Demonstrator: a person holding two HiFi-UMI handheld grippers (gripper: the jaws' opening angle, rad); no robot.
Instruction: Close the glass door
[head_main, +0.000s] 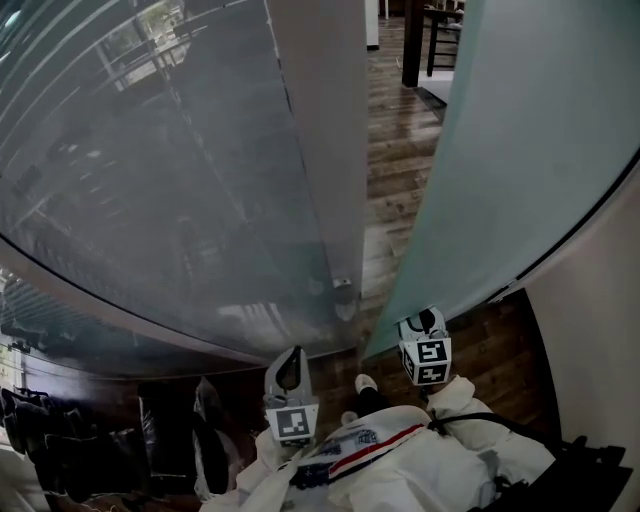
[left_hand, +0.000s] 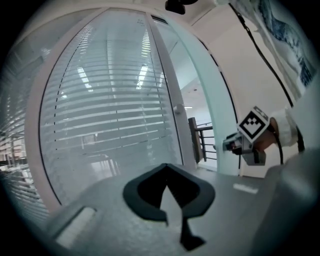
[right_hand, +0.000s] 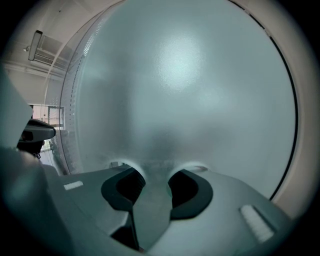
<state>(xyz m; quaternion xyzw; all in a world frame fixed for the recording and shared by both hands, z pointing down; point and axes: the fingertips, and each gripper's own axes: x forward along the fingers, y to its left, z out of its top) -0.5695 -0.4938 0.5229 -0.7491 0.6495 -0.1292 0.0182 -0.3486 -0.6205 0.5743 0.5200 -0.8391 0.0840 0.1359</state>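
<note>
Two jaws, your left gripper (left_hand: 167, 166): closed tip to tip on nothing, facing the clear glass panel with white slatted blinds (left_hand: 110, 110)
Your right gripper (right_hand: 157, 172): jaws apart, gripping nothing, tips right at the frosted pale-green glass door (right_hand: 190, 80)
Door: standing open, dark wooden floor (head_main: 395, 150) showing in the gap

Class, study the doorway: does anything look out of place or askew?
The frosted glass door stands ajar, angled away from the pale grey door post, with dark wooden floor showing through the gap. Nothing looks damaged.
</note>
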